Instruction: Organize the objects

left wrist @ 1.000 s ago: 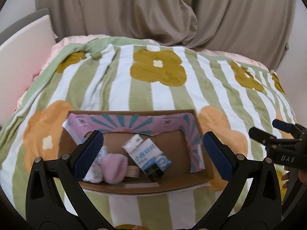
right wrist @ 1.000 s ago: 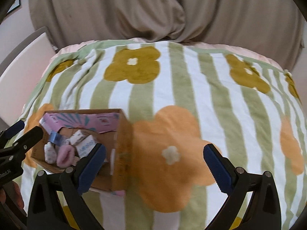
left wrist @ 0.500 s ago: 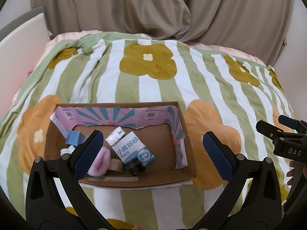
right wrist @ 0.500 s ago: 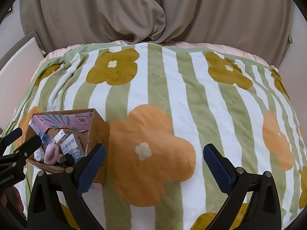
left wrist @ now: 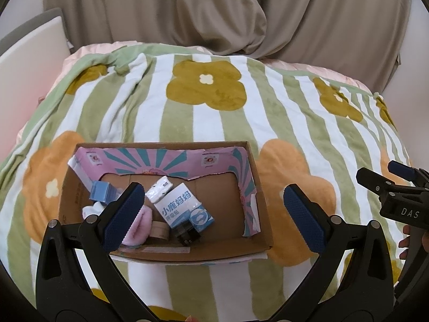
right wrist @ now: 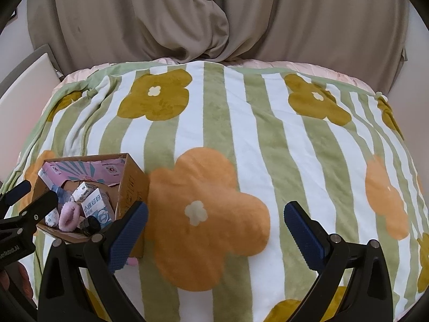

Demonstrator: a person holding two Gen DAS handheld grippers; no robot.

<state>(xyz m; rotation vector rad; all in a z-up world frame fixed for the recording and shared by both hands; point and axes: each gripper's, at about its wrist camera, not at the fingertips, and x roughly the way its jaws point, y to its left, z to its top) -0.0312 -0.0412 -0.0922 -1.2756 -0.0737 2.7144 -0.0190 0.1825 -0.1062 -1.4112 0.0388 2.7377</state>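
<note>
**Box on bed, both grippers open and empty**

Box (left wrist: 166,206): open-topped cardboard, lying on blanket (left wrist: 203,123) at near left part of bed; pink-and-teal printed lining along far and right inner walls. Near rim just ahead of left gripper (left wrist: 211,217). Right half of box floor bare; contents crowded into left half.

Contents, all inside box, touching or overlapping:
- blue-and-white carton (left wrist: 185,208), tilted, centre-left
- small white packet (left wrist: 158,187), just beyond carton
- blue packet (left wrist: 102,191), against left wall
- pink fluffy item (left wrist: 139,226), partly hidden by left finger
- tape roll (left wrist: 159,229), between pink item and carton
- black item (left wrist: 186,234), at near edge of carton
- white patterned item (left wrist: 92,210), far left, identity unclear

Open room: wide stretch of blanket to right of box and beyond it. Blanket edge near curtain (left wrist: 214,13) at far side; white panel (left wrist: 29,51) at left edge of bed.

Left gripper: fingers (left wrist: 124,216) spread wide, holding nothing, above near rim of box; contact with rim not discernible.

Right gripper (right wrist: 214,230): fingers (right wrist: 304,237) spread wide, holding nothing, over orange flower beside box; left fingertip close to right wall of box (right wrist: 131,185), contact not discernible.
</note>
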